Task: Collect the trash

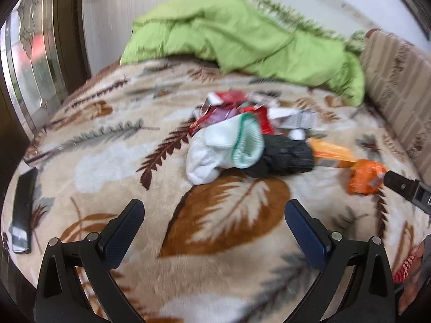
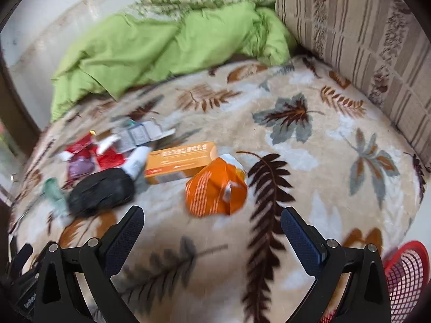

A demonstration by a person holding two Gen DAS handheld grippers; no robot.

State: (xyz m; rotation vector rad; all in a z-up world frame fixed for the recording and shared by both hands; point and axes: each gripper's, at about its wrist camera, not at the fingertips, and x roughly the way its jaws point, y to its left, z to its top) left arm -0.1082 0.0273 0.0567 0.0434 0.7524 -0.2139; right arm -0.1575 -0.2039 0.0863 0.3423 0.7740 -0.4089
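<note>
Left gripper [image 1: 215, 216]: jaws spread wide, nothing held, above leaf-print blanket [image 1: 107, 161].
Right gripper [image 2: 212, 223]: jaws equally wide, nothing held, just short of crumpled orange wrapper [image 2: 216, 188].
Orange carton [image 2: 180, 161]: white characters on top face, too blurred to read; touching wrapper.
Trash heap left of carton: red packets [image 2: 107, 158], grey box [image 2: 140, 134], black bundle [image 2: 101, 189], white sock [image 1: 212, 150].
Red mesh basket [image 2: 406, 274]: lower right.
Black remote [image 1: 24, 210]: far left.
Green quilt [image 1: 242, 40]: rear.
</note>
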